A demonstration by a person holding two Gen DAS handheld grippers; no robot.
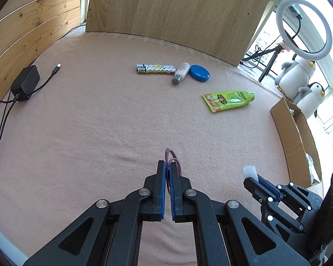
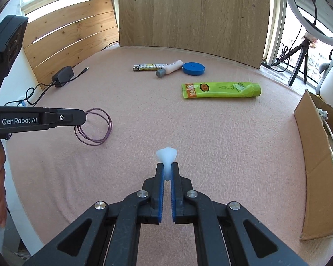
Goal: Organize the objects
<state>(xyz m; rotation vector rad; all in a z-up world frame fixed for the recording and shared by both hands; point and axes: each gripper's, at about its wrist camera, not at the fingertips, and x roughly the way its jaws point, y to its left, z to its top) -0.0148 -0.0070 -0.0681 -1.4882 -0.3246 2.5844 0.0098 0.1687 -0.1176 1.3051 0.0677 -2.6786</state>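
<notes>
I see a pink blanket-covered counter (image 2: pixel 144 110) backed by wood panels. On it: one lighter (image 2: pixel 149 67), one bottle (image 2: pixel 169 68), one blue disc (image 2: pixel 193 68), one green tube (image 2: pixel 220 90). My left gripper (image 1: pixel 168 166) jaws clamp one purple cord loop (image 2: pixel 94 126); right gripper (image 2: pixel 167 169) jaws clamp one white piece (image 2: pixel 166 154), beside one cardboard box (image 2: pixel 315 155)

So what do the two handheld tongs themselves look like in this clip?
Both are alike: the left tongs and the right tongs have matte black linkage arms with silver round rivets and straight fingers lined with ribbed blue pads. The left one carries white "GenRobot.AI" lettering on its side. No cables or sleeves show.
</notes>
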